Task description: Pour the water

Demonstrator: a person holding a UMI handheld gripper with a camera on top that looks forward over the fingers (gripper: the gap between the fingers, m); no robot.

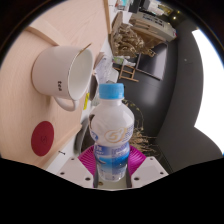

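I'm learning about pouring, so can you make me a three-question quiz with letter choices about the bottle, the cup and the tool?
1. Where is the water bottle?
A. between the fingers of the tool
B. inside the cup
C. lying flat beside the cup

2. What colour is the bottle's cap?
A. red
B. light blue
C. green

3. How is the white cup seen?
A. broken
B. upside down on the bottle
C. tipped in view, its open mouth showing

Answers: 1 A, pink pads press its sides. 2 B, the cap looks pale blue. 3 C, its rim and inside show.
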